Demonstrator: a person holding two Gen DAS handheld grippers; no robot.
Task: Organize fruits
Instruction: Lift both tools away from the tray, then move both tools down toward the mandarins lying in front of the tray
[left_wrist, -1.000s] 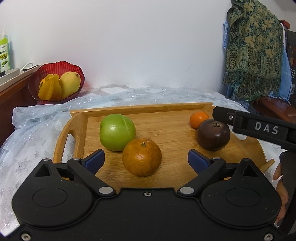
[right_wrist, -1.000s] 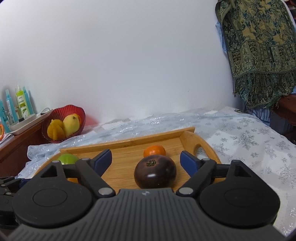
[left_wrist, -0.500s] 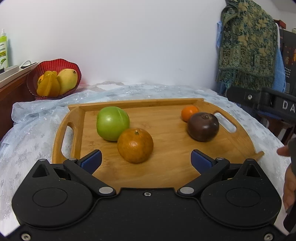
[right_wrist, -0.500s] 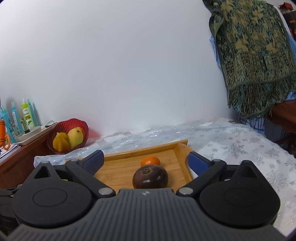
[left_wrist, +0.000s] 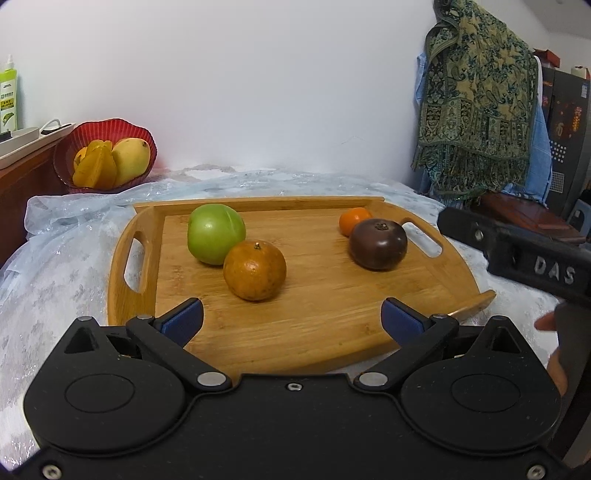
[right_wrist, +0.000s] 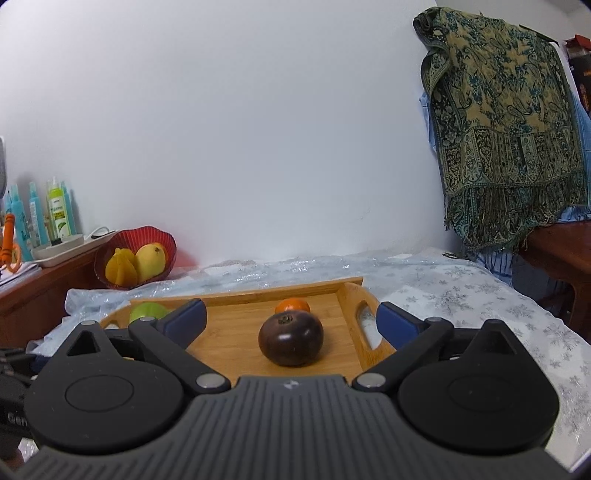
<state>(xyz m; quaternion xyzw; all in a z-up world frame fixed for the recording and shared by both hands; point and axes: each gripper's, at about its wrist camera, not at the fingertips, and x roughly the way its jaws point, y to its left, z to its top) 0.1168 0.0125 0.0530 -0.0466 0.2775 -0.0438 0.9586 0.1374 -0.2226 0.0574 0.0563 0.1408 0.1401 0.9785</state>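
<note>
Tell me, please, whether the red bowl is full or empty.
Partly full: the red bowl holds a mango and a starfruit.

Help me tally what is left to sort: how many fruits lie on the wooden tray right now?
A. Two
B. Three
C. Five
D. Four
D: the left wrist view shows four fruits on the wooden tray: a green fruit, a brownish orange, a small bright orange and a dark purple fruit.
</note>
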